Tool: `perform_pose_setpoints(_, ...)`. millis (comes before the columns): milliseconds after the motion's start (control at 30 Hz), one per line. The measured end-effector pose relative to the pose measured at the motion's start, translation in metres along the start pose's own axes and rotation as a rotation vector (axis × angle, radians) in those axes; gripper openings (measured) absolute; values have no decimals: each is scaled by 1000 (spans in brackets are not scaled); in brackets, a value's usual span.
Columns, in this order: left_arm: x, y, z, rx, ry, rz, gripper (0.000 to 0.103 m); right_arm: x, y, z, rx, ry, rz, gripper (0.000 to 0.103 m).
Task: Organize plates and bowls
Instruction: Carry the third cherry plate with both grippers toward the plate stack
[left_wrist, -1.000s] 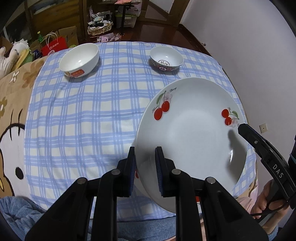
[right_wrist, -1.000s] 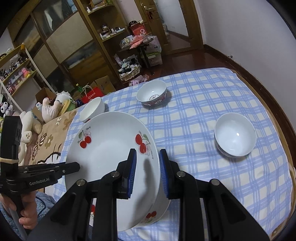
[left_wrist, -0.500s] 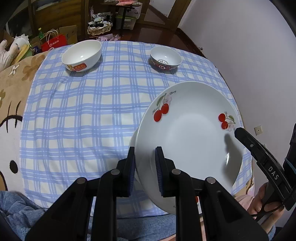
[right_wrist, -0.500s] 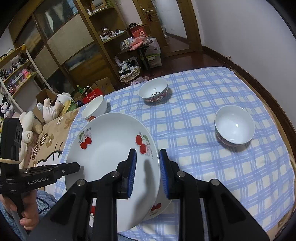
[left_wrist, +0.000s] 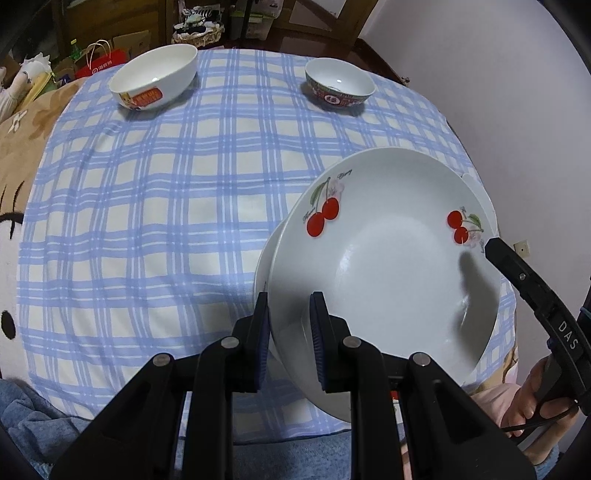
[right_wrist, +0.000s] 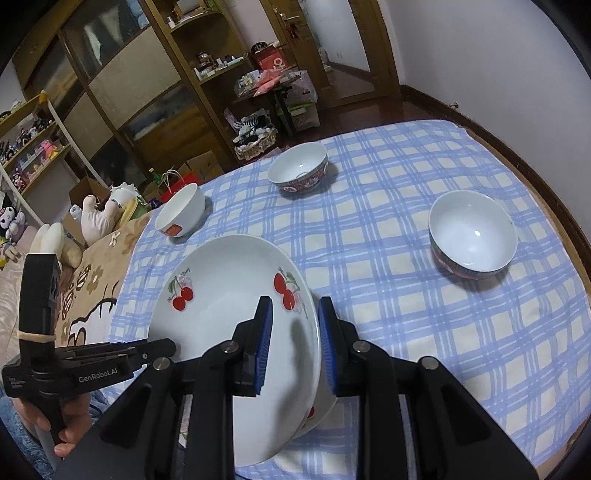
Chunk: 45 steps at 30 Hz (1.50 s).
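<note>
A white plate with red cherries (left_wrist: 384, 280) hangs tilted just above a second cherry plate (left_wrist: 261, 269) that lies on the blue checked tablecloth (left_wrist: 166, 221). My left gripper (left_wrist: 290, 301) is shut on the upper plate's near rim. In the right wrist view my right gripper (right_wrist: 295, 302) is shut on the opposite rim of the same plate (right_wrist: 229, 306). The lower plate (right_wrist: 321, 410) peeks out under it.
A white bowl with an orange label (left_wrist: 155, 79) stands at the far left and a patterned bowl (left_wrist: 340, 86) at the far middle. A third bowl (right_wrist: 472, 232) sits to the right. Shelves, boxes and soft toys lie beyond the table.
Both grippers have come down with the cherry plate, which is now closer to the plate under it. The bowls have not moved.
</note>
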<state>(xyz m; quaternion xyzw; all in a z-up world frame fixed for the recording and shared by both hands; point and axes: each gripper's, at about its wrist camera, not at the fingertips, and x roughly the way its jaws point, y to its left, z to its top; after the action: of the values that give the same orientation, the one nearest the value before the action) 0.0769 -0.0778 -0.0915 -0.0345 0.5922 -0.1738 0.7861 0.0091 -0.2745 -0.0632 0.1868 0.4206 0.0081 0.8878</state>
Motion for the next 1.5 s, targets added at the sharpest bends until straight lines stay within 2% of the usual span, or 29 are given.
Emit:
perform_pose_setpoints(400,14,5,4,-18,17,3,19,25,-8,-9,14,49,-7,26)
perform_pose_setpoints(1367,36,13,8,-30,59,15,20,50,-14,-18,32,115,-11,26)
perform_pose_setpoints(1500,42,18,8,-52,72,-1,21,55,-15,-17,41,128,-3,26)
